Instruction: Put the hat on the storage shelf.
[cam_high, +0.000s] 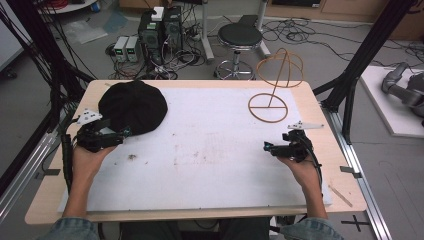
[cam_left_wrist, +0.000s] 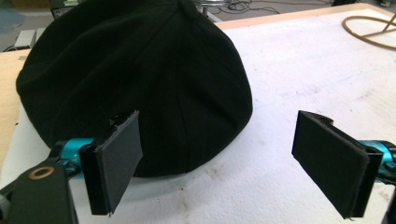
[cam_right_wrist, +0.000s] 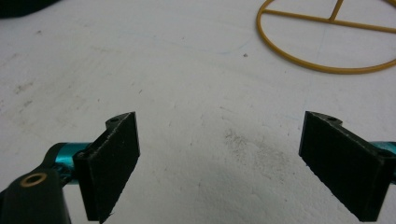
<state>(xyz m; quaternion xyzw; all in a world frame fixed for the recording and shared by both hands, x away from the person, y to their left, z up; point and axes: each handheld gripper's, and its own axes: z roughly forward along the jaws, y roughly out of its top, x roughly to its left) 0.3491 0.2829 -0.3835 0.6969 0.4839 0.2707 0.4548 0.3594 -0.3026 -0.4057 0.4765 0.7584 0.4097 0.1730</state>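
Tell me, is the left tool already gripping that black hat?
No, the left tool stands wide open, with the black hat just beyond it and nothing pinched.

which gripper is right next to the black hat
The left gripper: its open jaws sit at the black hat's edge. The right gripper is open over bare white mat, near the wire stand.

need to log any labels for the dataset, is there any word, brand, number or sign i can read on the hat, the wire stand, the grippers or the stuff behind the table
None can be read.
Black hat: plain fabric, no label visible.
Yellow wire stand: bare wire, no tag.
Left gripper and right gripper: no print on their fingers.
Computer towers on the floor: any markings are too small and blurred.
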